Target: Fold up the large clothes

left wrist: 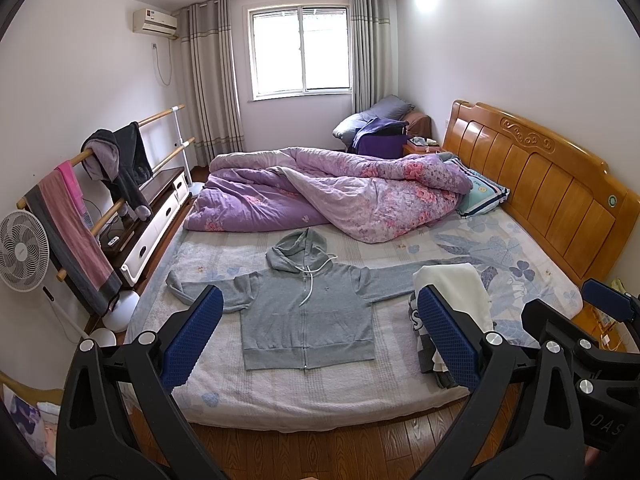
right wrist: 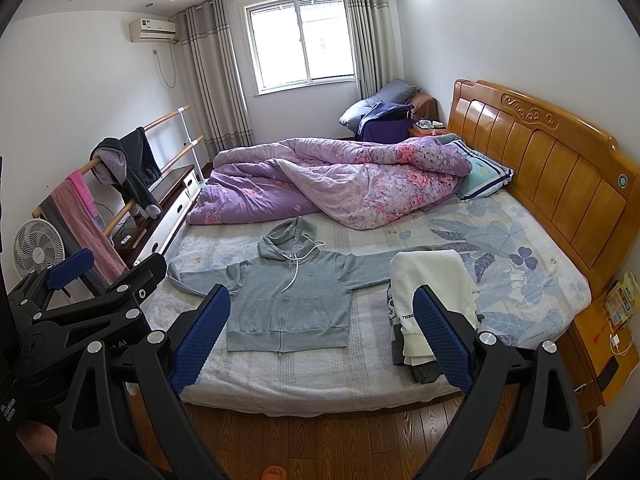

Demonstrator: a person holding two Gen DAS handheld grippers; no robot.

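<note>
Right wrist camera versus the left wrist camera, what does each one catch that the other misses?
Only the right wrist view shows an orange shoe toe on the floor and the left gripper at its left edge. Only the left wrist view shows the right gripper at its right edge. Both show the gray hoodie spread flat on the bed, the folded pile beside it, and open jaws.
</note>
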